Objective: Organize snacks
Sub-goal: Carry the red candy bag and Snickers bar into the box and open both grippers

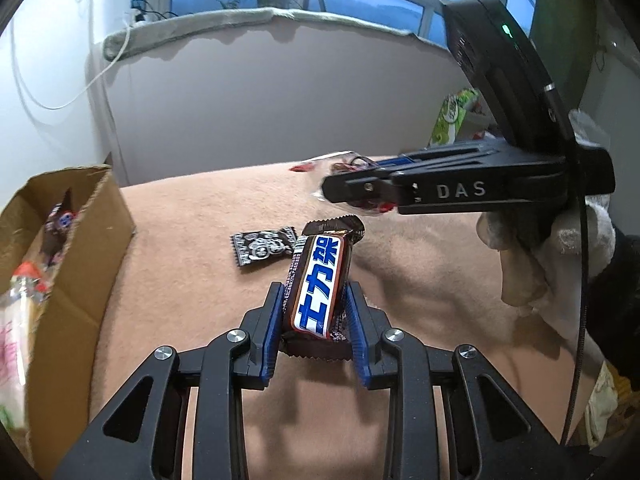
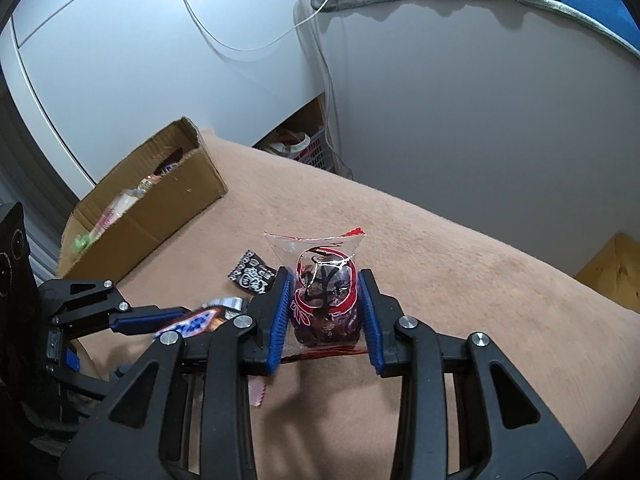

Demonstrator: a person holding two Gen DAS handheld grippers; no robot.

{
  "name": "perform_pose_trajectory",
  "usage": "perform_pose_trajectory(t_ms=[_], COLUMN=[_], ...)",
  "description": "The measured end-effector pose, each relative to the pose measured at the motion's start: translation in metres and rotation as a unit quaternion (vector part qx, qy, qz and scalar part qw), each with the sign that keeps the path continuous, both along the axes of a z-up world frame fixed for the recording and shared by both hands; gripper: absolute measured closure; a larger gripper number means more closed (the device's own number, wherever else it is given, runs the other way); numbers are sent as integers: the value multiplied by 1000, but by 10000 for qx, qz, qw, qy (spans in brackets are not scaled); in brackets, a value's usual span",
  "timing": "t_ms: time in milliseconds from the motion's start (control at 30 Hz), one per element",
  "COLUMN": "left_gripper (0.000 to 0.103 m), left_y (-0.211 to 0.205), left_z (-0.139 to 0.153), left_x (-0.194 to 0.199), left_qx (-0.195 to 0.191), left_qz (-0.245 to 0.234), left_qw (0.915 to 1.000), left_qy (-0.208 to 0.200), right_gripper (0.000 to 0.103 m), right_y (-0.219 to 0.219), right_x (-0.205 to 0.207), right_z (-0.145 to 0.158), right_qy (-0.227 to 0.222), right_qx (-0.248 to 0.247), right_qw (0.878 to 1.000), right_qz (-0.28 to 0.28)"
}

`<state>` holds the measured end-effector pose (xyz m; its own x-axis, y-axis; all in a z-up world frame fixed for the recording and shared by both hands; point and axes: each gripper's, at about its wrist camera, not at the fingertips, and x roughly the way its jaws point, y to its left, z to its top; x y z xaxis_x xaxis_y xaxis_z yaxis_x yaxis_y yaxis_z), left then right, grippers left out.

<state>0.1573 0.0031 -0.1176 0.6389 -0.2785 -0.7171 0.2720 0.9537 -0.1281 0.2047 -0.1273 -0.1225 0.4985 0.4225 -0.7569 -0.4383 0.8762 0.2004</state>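
Note:
My left gripper (image 1: pixel 314 294) is shut on a brown chocolate bar (image 1: pixel 318 284) with blue-white lettering, held above the tan blanket (image 1: pixel 192 240). My right gripper (image 2: pixel 324 286) is shut on a clear red-printed packet of dark dried fruit (image 2: pixel 324 300); it also shows in the left wrist view (image 1: pixel 356 192) at upper right. A small black-and-white sachet (image 1: pixel 264 246) lies on the blanket beyond the bar, and shows in the right wrist view (image 2: pixel 252 276). The left gripper with the bar (image 2: pixel 192 322) shows low left in the right wrist view.
An open cardboard box (image 1: pixel 100 216) holding several snacks stands at the left; it also shows in the right wrist view (image 2: pixel 160 204). A small red wrapper (image 1: pixel 302 167) lies at the blanket's far edge. A green snack bag (image 1: pixel 450 120) stands behind the right gripper. A wall rises behind.

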Motion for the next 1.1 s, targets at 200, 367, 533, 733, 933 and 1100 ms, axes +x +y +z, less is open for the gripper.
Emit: perform_pose_trajectory(t_ms=[200, 367, 533, 733, 933, 1100], left_gripper=[74, 74, 74, 74, 74, 74], left_y=[22, 42, 61, 90, 118, 140], left_z=[15, 31, 45, 58, 64, 70], left_x=[-20, -37, -53, -61, -73, -82], left_qx=[-89, -122, -121, -100, -88, -53], left_qz=[304, 577, 825, 1122, 1433, 1623], left_qw=[9993, 9974, 9947, 9905, 9854, 9818], left_qy=[-214, -414, -599, -786, -918, -988], right_gripper=[69, 69, 69, 69, 69, 69], right_y=[3, 15, 35, 61, 93, 121], right_x=[-15, -24, -28, -29, -31, -24], right_z=[23, 42, 56, 69, 82, 88], right_qy=[-190, -361, -487, -584, -705, -757], right_qx=[68, 107, 136, 159, 144, 135], right_qw=[9998, 9993, 9986, 9977, 9963, 9952], right_qz=[18, 78, 156, 310, 472, 602])
